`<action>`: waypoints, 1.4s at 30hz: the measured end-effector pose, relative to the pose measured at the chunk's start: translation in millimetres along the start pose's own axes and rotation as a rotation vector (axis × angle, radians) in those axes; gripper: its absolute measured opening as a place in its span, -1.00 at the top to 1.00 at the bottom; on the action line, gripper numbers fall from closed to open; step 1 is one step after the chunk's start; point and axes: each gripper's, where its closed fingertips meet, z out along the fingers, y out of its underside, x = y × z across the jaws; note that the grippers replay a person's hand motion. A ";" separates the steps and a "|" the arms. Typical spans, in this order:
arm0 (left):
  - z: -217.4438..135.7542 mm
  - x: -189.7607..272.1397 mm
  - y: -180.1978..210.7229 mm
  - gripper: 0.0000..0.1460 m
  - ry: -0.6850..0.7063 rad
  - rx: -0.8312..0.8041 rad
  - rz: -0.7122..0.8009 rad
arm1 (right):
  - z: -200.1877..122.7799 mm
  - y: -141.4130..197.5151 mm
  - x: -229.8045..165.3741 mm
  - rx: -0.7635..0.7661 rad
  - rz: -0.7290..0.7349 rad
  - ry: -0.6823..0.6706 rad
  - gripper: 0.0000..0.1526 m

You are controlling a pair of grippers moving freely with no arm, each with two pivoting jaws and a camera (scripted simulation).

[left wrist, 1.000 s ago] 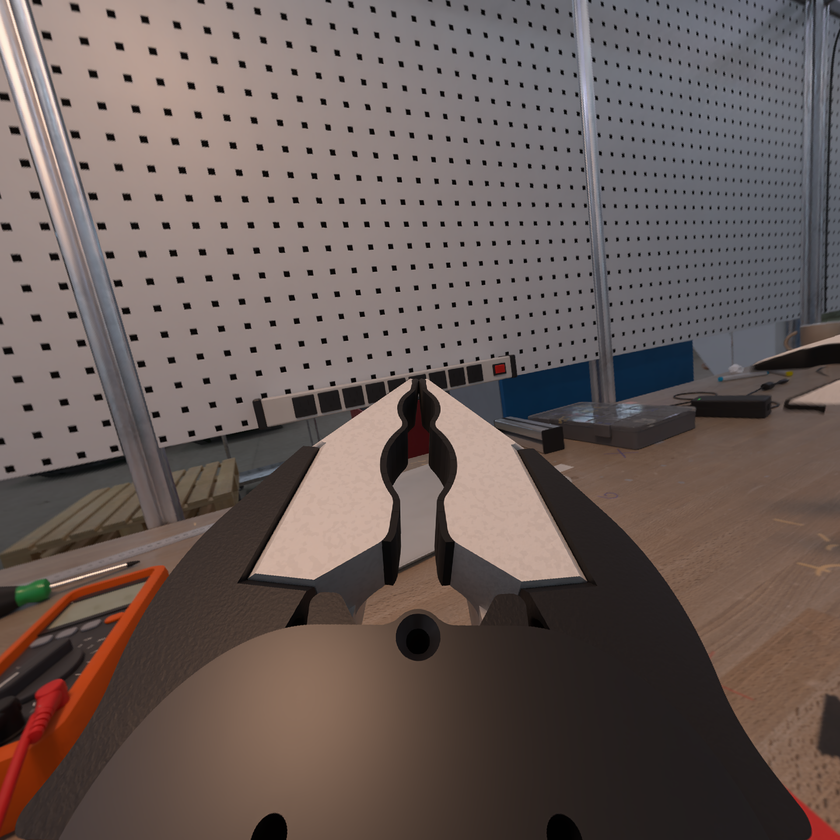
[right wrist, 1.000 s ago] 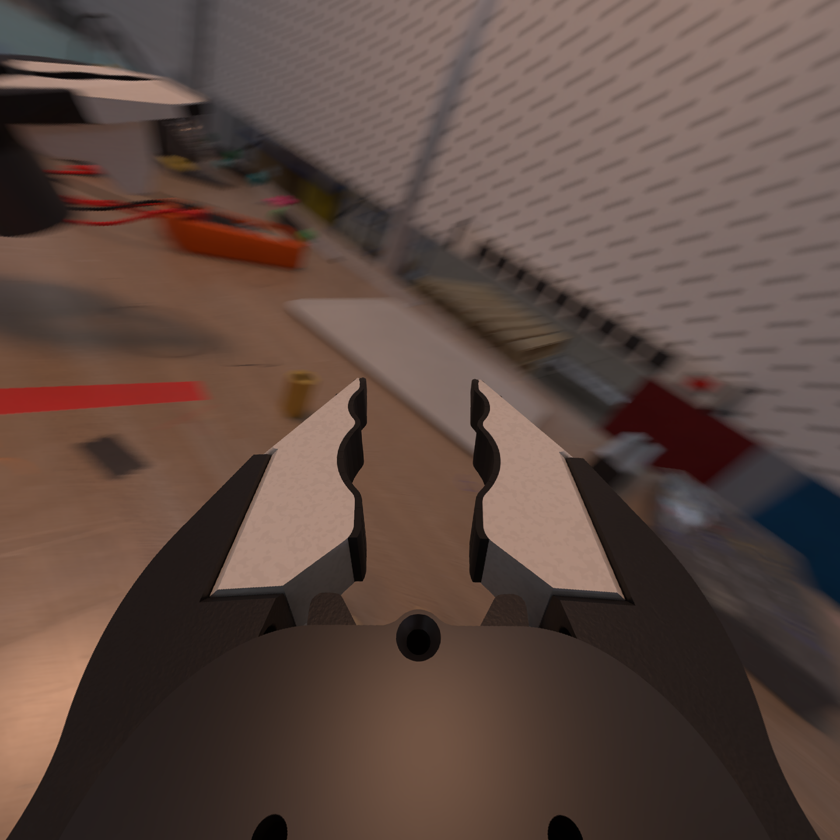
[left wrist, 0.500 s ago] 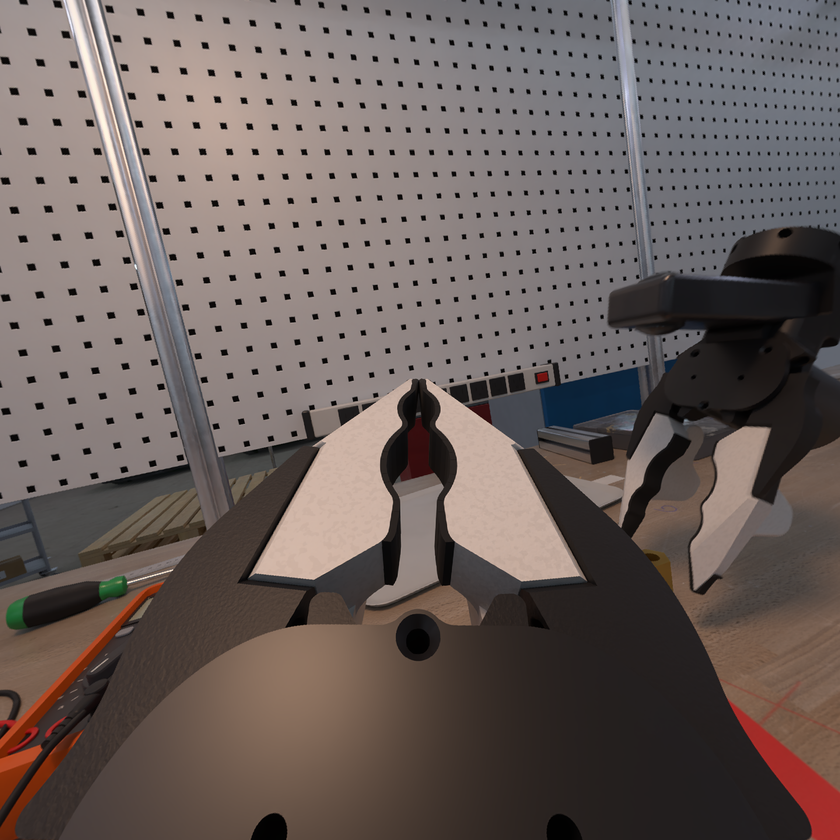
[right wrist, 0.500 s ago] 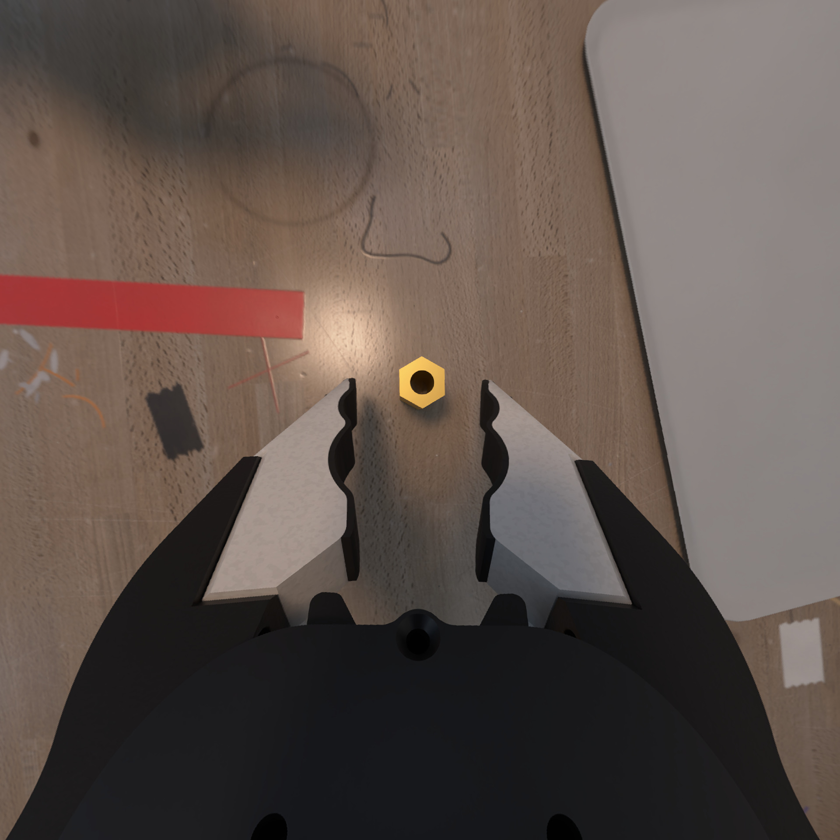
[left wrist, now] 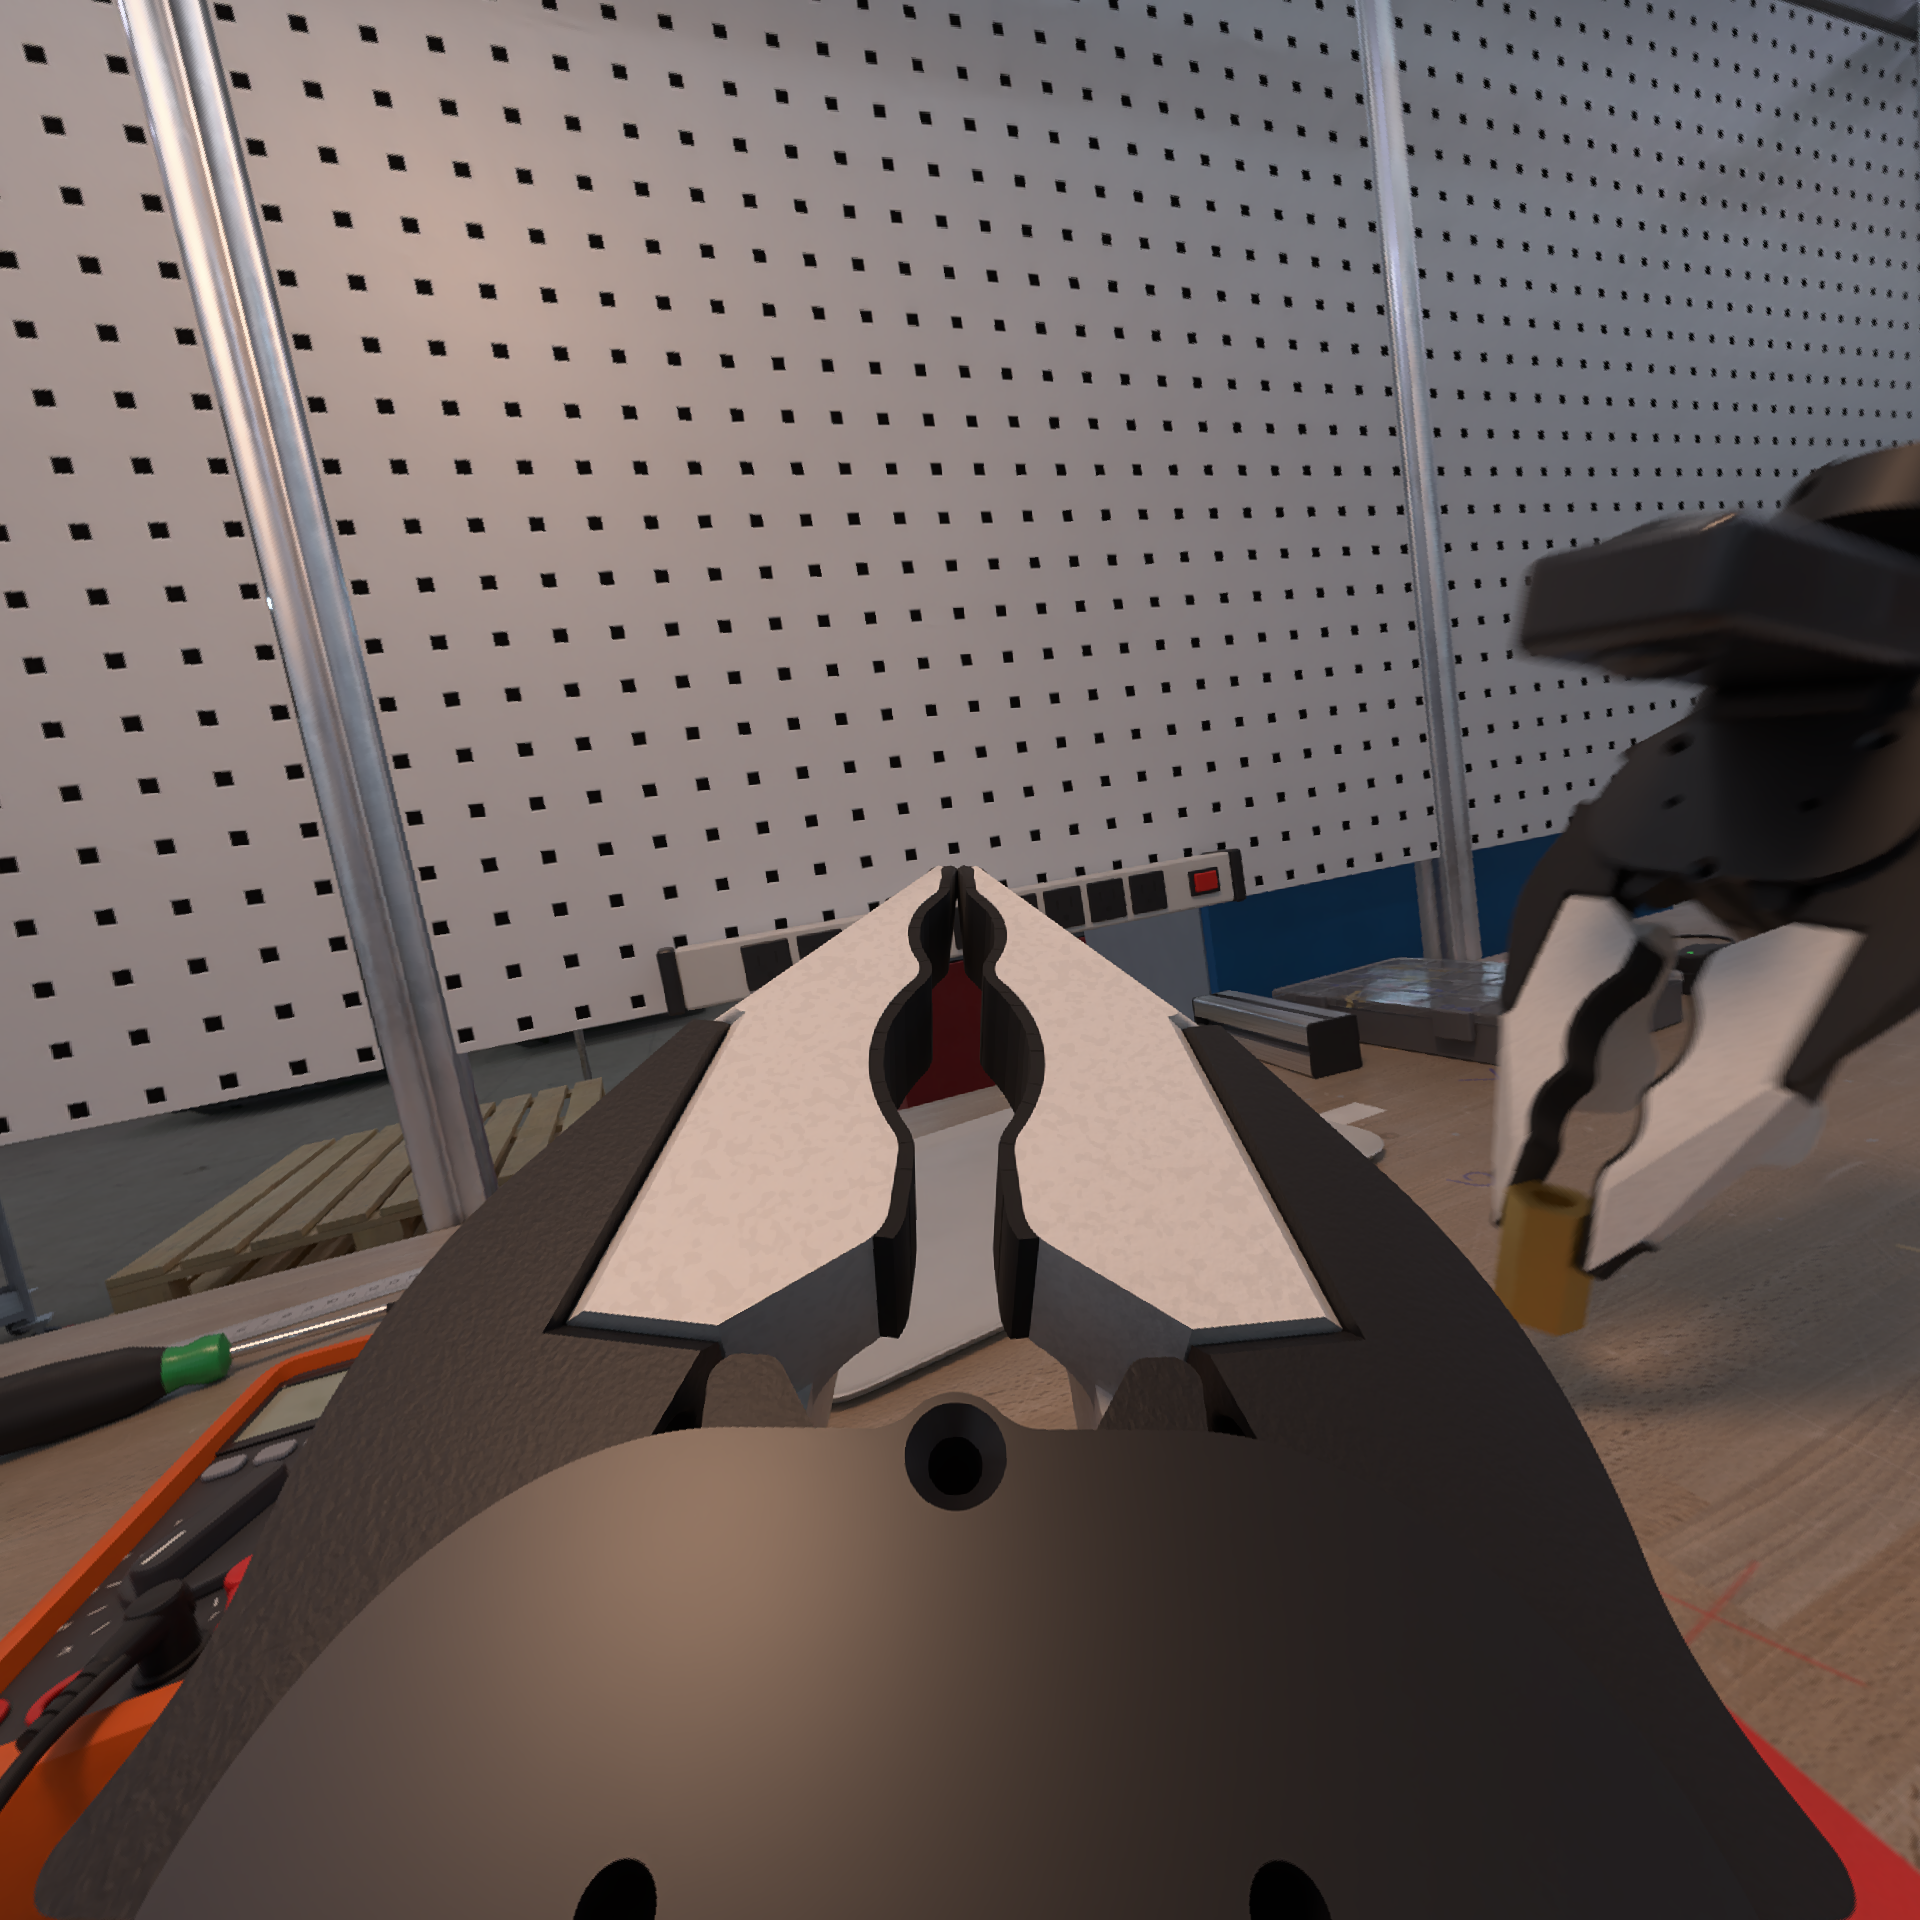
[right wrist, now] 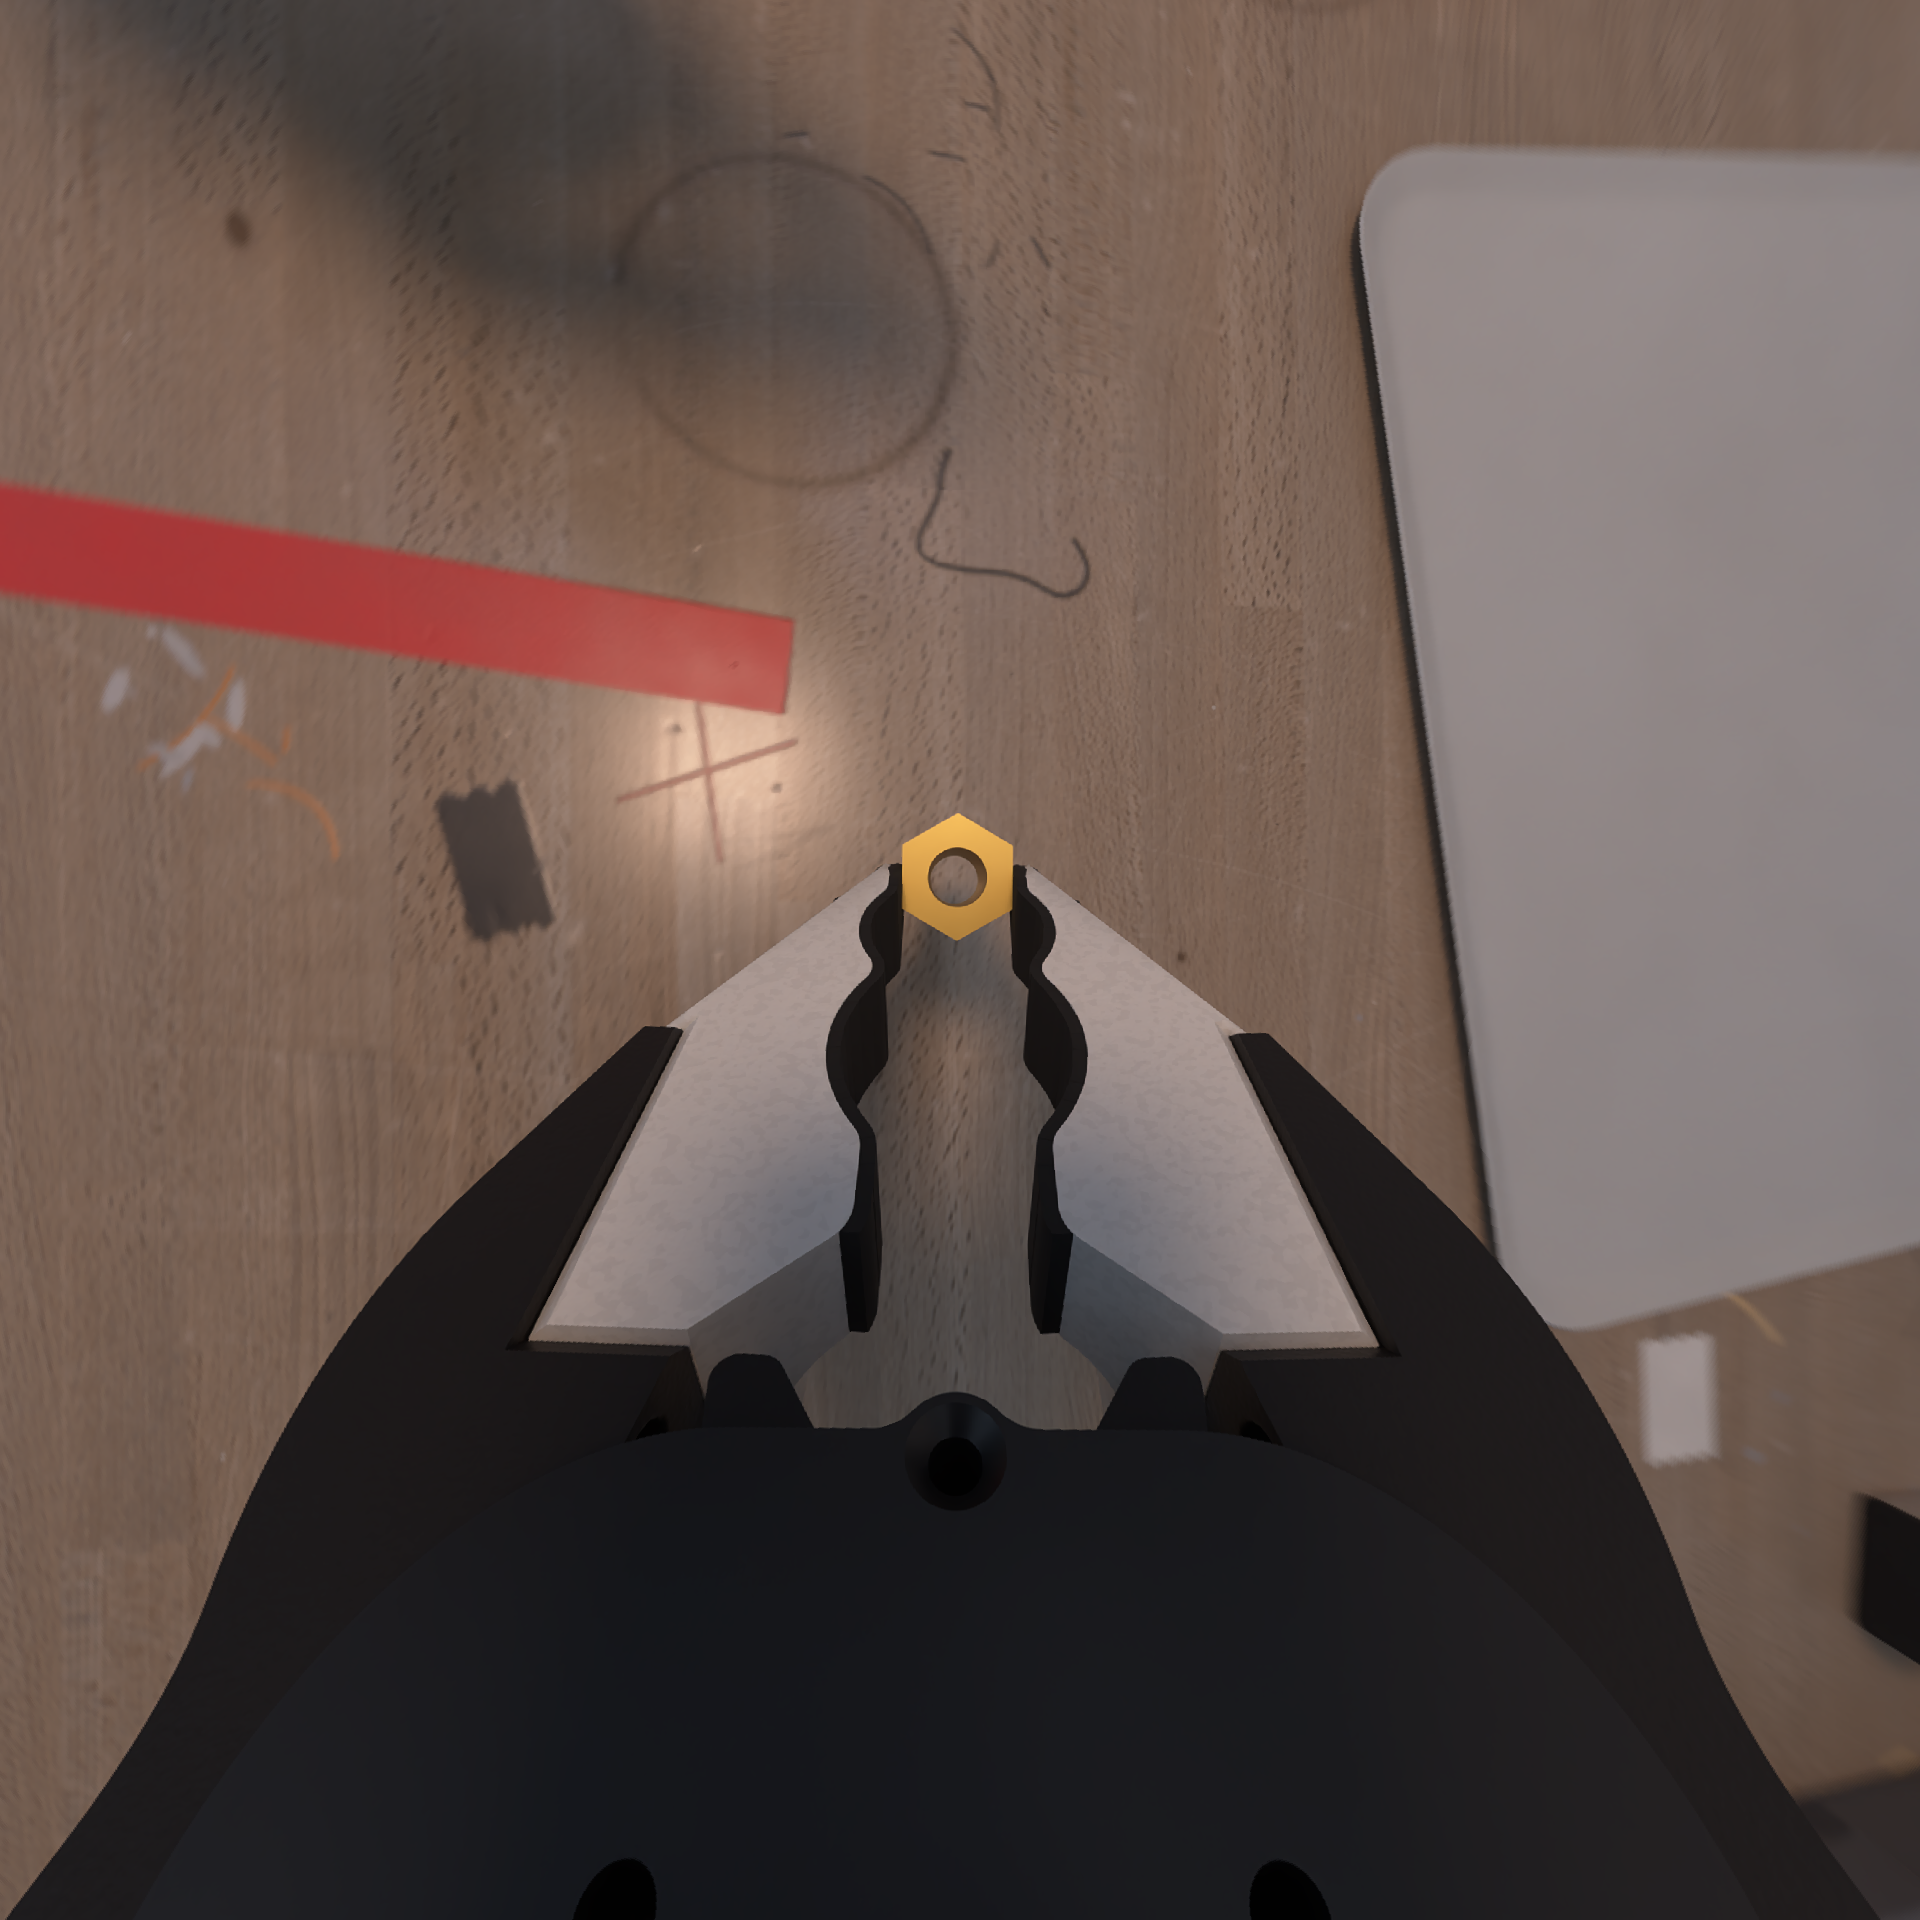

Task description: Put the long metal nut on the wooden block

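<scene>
My right gripper [right wrist: 956,883] points straight down and is shut on the long brass-coloured hex nut [right wrist: 956,876], held at the fingertips above the wooden bench. In the left wrist view the same right gripper [left wrist: 1548,1236] hangs at the right with the nut [left wrist: 1545,1257] upright and lifted off the bench. My left gripper [left wrist: 956,878] is shut and empty, pointing level toward the pegboard wall. No wooden block shows in either view.
A grey-white tray [right wrist: 1683,727] lies right of the nut, also visible in the left wrist view [left wrist: 935,1226]. Red tape strip [right wrist: 416,603] and black tape piece [right wrist: 494,857] mark the bench. An orange multimeter [left wrist: 156,1538] and green-tipped screwdriver [left wrist: 114,1377] sit at left.
The right gripper swung to point down over the nut, closed on it and lifted it off the bench. The left gripper turned slightly and stayed shut.
</scene>
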 end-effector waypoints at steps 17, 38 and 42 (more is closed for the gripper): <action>1.2 74.0 13.8 1.00 0.281 -0.117 0.055 | -114.3 65.1 -69.3 -0.118 -0.479 0.437 0.74; 8.9 290.9 83.6 0.23 1.080 -0.703 -0.028 | -120.0 160.9 -43.0 -0.102 -0.206 -0.069 0.74; 8.7 311.0 99.6 0.24 1.152 -0.751 0.006 | -111.8 162.8 -38.7 -0.127 -0.260 -0.100 0.74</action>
